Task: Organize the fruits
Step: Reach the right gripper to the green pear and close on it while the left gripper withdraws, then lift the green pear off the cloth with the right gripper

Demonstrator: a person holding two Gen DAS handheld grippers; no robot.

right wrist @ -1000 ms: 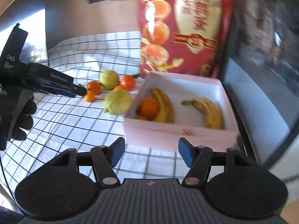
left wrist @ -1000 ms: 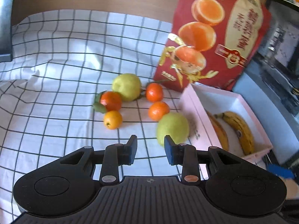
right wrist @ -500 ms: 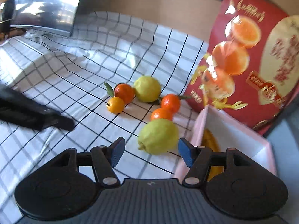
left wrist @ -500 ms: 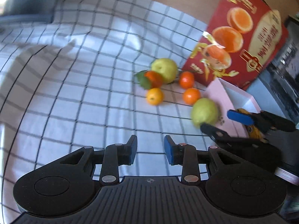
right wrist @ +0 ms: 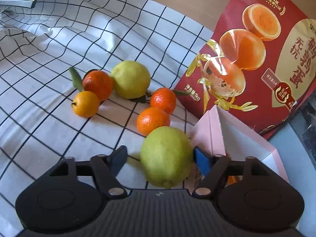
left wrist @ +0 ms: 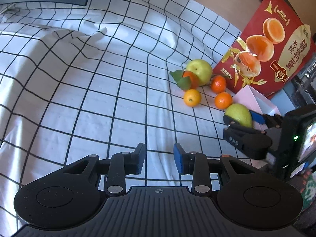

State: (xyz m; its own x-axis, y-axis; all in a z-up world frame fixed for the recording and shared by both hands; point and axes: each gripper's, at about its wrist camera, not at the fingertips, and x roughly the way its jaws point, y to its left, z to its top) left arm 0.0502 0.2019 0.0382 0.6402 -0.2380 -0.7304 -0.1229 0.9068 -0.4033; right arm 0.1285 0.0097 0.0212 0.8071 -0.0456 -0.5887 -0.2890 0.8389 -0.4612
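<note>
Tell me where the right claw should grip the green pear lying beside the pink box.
Grip the green pear across its wide middle, coming in low from the near side as the right claw does now. It lies on its side on the checked cloth, its narrower end toward the camera, with the pink box close on its right. One pad looks nearly touching, the other stands apart.

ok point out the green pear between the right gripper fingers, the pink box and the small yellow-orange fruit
green pear (right wrist: 165, 156), right wrist view, middle of its skin
pink box (right wrist: 215, 126), right wrist view, near corner wall
small yellow-orange fruit (right wrist: 86, 103), right wrist view, centre of its rind
</note>
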